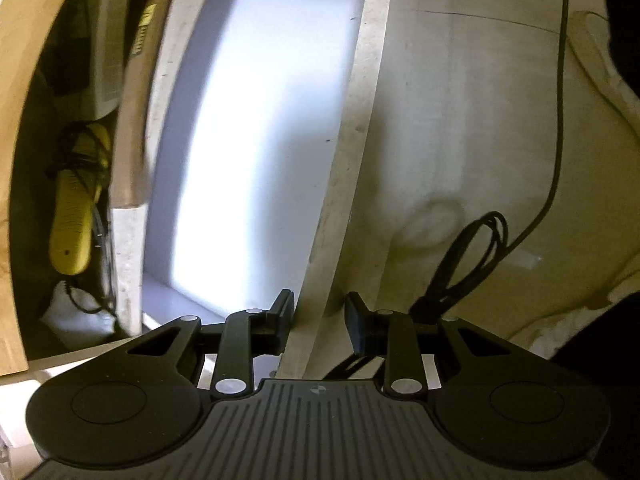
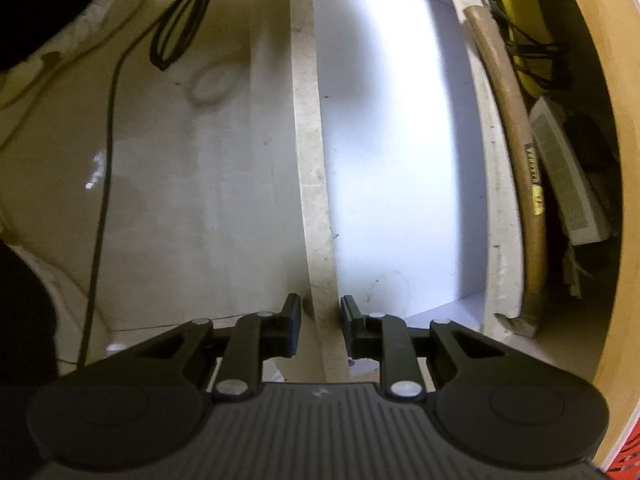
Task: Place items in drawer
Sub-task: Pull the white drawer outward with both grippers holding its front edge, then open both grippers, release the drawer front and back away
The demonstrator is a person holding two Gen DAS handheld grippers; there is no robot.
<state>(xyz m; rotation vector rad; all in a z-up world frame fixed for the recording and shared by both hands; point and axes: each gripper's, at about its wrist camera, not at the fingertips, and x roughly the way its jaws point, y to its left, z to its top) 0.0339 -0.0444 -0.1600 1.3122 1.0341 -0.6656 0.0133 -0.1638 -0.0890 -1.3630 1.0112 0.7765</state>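
Note:
A white drawer [image 1: 256, 128] stands pulled out; its pale bottom shows with nothing lying on it, and it also shows in the right wrist view [image 2: 392, 152]. Its front panel, a pale chipboard edge [image 1: 352, 152] [image 2: 310, 152], runs between the fingers of both grippers. My left gripper [image 1: 319, 318] straddles this edge with small gaps either side. My right gripper [image 2: 320, 322] straddles the same edge further along, fingers close to both faces. Neither holds a loose item.
Behind the drawer, a wooden-handled tool [image 1: 134, 92] [image 2: 516, 152], a yellow device [image 1: 76, 208] [image 2: 520, 28] with black cables and a white box [image 1: 108, 40] [image 2: 568, 176] lie inside the wooden cabinet. A black cable with a coiled bundle [image 1: 476, 252] [image 2: 180, 24] lies on the white floor.

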